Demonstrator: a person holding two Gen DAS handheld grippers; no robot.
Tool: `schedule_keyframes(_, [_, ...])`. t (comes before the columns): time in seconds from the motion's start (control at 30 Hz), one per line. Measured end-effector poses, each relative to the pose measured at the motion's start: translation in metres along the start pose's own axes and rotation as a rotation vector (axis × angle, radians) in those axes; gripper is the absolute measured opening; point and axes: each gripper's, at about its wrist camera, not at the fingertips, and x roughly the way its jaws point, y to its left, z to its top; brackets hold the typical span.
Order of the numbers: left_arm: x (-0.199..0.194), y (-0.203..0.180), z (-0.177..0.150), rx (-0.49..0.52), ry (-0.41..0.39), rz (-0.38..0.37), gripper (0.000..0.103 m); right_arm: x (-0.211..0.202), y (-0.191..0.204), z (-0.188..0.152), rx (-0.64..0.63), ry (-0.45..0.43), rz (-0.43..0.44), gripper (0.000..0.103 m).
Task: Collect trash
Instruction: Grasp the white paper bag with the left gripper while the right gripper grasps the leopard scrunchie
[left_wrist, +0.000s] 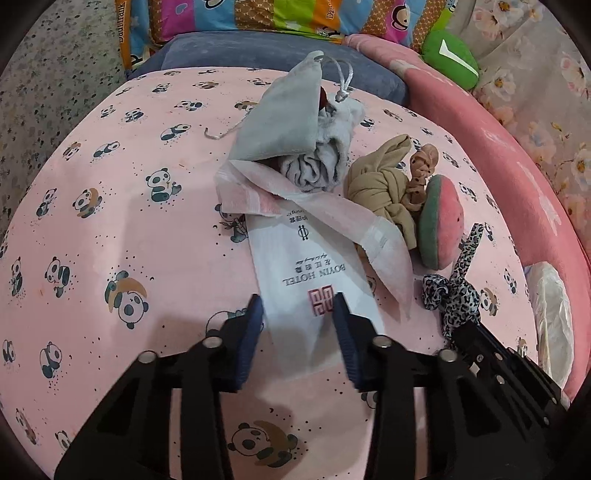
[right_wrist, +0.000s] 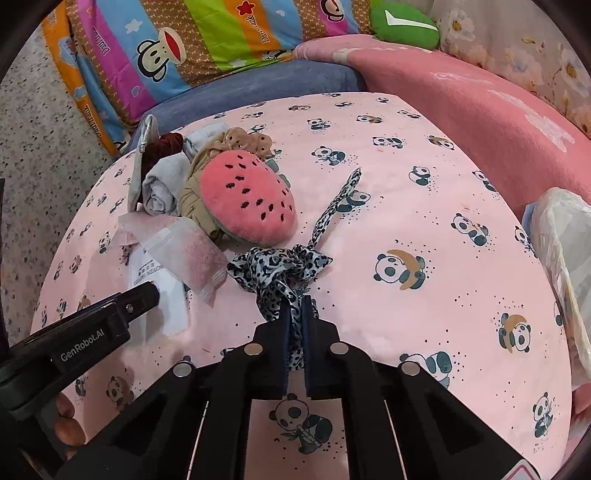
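A white "BOYIN HOTEL" wrapper (left_wrist: 314, 266) lies flat on the pink panda sheet (left_wrist: 110, 221). My left gripper (left_wrist: 298, 306) is open, its fingers either side of the wrapper's near end. My right gripper (right_wrist: 295, 306) is shut on a leopard-print fabric scrunchie (right_wrist: 277, 266) with a long tail; it shows in the left wrist view (left_wrist: 454, 288) too. A torn translucent wrapper (left_wrist: 332, 210) lies across the hotel wrapper and also shows in the right wrist view (right_wrist: 184, 247). My left gripper's arm (right_wrist: 110, 314) shows at the left of the right wrist view.
Behind lie a grey drawstring pouch (left_wrist: 288, 114), rolled grey cloth (left_wrist: 314, 166), knotted beige cloth (left_wrist: 380, 188), a tan scrunchie (left_wrist: 421, 173) and a watermelon plush (right_wrist: 247, 192). A white plastic bag (right_wrist: 565, 266) sits at the right by the pink blanket (right_wrist: 480, 110). Colourful pillows (right_wrist: 221, 37) are behind.
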Motion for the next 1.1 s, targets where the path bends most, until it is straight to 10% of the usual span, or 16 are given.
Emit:
schedule_keyframes(0.07, [-0.002,0.0,0.0,-0.005,0.007,-0.007,0.005,-0.007,-0.003,0.001,0.007,-0.018,0.003,0.003])
schedule_keyframes(0.43, [-0.041,-0.026,-0.002,0.034,-0.067,-0.053,0.001,-0.061,-0.027,0.016,0.053,-0.142,0.015,0.002])
schedule_keyframes(0.57, [-0.031,-0.016,0.0,-0.062,-0.043,-0.043,0.085,-0.071,-0.039,0.016,0.068,-0.156,0.007,0.002])
schedule_keyframes(1.1, [0.022,-0.037,0.01,0.041,-0.045,0.112,0.076,-0.051,-0.057,0.016,0.088,-0.125,0.015,0.002])
